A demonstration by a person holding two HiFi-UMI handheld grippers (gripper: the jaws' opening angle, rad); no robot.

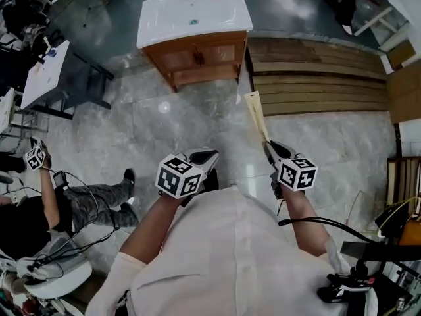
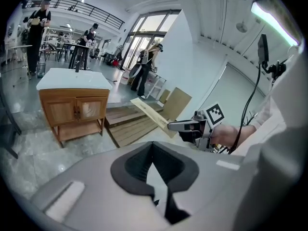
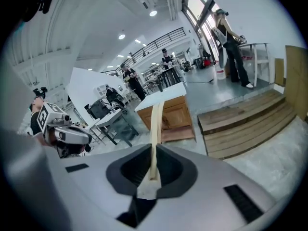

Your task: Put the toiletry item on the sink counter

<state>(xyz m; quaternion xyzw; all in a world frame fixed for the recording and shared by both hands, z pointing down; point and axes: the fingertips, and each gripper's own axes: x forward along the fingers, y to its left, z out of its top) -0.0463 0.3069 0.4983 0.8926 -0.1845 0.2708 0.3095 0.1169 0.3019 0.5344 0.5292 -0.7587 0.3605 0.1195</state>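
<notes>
As the person stands on the marble floor, far left a seated person in dark clothes holds up a marker cube, and behind them is a white table on dark legs.

Moving in, the left hand-held gripper is out in front of the white shirt, and its own view shows the jaws pressed together with nothing between them. It's empty.

Up ahead, slightly left of centre, is the sink: a white tabletop with a basin and dark tap, on a wooden cabinet with two doors. Nothing can be seen lying on that top.

Now the task's thing: a long, flat cream box, in the air over the floor, well short of the sink and to its right. The right hand-held gripper has it, jaws nearly closed and clamped on the near end. In that gripper's view the box runs edge-on straight out from the pads, lined up with the cabinet beyond.

Far right, wooden planks lie side by side on the floor beside the cabinet.
</notes>
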